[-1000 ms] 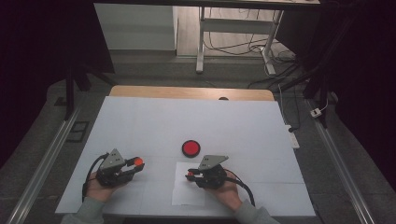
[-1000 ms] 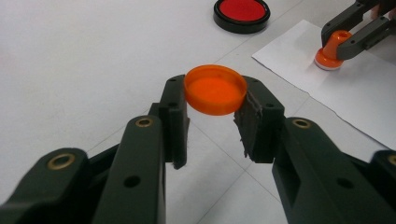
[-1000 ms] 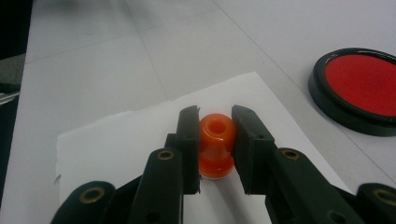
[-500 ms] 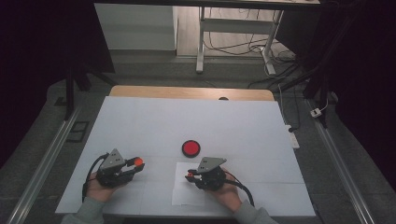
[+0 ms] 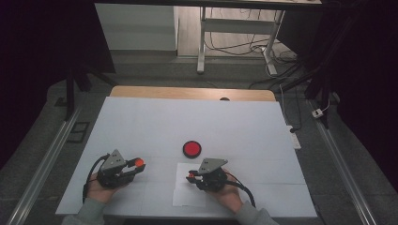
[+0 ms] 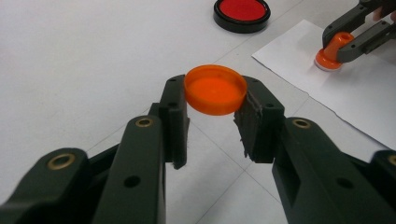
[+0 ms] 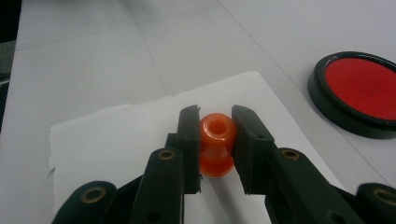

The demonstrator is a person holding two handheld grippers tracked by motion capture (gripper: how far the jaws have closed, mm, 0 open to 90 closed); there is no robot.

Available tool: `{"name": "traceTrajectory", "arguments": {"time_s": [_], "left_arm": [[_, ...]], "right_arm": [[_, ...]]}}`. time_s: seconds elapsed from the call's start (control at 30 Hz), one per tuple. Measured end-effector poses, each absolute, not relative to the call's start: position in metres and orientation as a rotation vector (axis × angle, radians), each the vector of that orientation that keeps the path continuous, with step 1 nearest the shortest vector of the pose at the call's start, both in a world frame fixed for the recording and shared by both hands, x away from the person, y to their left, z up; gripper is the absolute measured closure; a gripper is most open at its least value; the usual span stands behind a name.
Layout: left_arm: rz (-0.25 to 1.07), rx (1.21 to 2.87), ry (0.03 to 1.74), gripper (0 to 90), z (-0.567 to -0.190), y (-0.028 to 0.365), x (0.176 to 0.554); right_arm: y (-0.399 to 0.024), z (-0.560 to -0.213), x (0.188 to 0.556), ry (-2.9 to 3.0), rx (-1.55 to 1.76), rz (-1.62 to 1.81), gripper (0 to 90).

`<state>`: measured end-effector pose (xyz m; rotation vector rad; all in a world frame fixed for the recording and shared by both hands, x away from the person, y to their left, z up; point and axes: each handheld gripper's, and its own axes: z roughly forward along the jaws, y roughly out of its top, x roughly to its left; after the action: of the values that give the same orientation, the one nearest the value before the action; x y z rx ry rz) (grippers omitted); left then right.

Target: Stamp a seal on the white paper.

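White tabletop [image 5: 155,122] carries a paper sheet [image 5: 185,194], on which the right gripper [image 7: 215,122] clamps an upright orange stamp [image 7: 215,144]; left of the sheet, the left gripper [image 6: 215,100] pinches its orange cap [image 6: 215,88] aloft.

An orange cap [image 6: 215,89], round and shallow, sits level between the left fingers [image 6: 173,122], pinched at its rim above the tabletop. An orange stamp [image 7: 216,143] with a knobbed handle stands upright on white paper [image 7: 116,135], clamped between the right fingers [image 7: 247,140].
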<state>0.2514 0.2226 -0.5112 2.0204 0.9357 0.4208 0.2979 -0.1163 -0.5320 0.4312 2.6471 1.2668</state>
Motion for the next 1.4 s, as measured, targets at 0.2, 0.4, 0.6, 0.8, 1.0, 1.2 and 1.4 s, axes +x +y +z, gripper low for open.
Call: {"name": "traceTrajectory", "arguments": {"time_s": [0.2, 0.4, 0.6, 0.8, 1.0, 1.2, 1.4], "left_arm": [[0.420, 2.020, 0.934, 64.5, -0.5108, 0.2229, 0.2509], [0.421, 2.019, 0.936, 64.5, -0.5109, 0.2231, 0.2511], [0.422, 2.019, 0.937, 64.5, -0.5109, 0.2235, 0.2511], [0.424, 2.016, 0.937, 64.5, -0.5105, 0.2244, 0.2510], [0.426, 2.016, 0.937, 64.5, -0.5103, 0.2243, 0.2507], [0.431, 2.015, 0.938, 64.5, -0.5099, 0.2239, 0.2505], [0.431, 2.013, 0.940, 64.5, -0.5099, 0.2242, 0.2508]], "right_arm": [[-0.1167, -0.5320, 0.2976, 2.647, 0.430, 1.259, 72.3], [-0.1169, -0.5321, 0.2976, 2.647, 0.433, 1.262, 72.4], [-0.1164, -0.5320, 0.2983, 2.650, 0.441, 1.269, 72.4], [-0.1163, -0.5320, 0.2980, 2.649, 0.434, 1.265, 72.5], [-0.1166, -0.5319, 0.2974, 2.647, 0.434, 1.258, 72.4], [-0.1168, -0.5320, 0.2975, 2.646, 0.435, 1.260, 72.3], [-0.1168, -0.5312, 0.2994, 2.658, 0.450, 1.272, 72.0]]}}
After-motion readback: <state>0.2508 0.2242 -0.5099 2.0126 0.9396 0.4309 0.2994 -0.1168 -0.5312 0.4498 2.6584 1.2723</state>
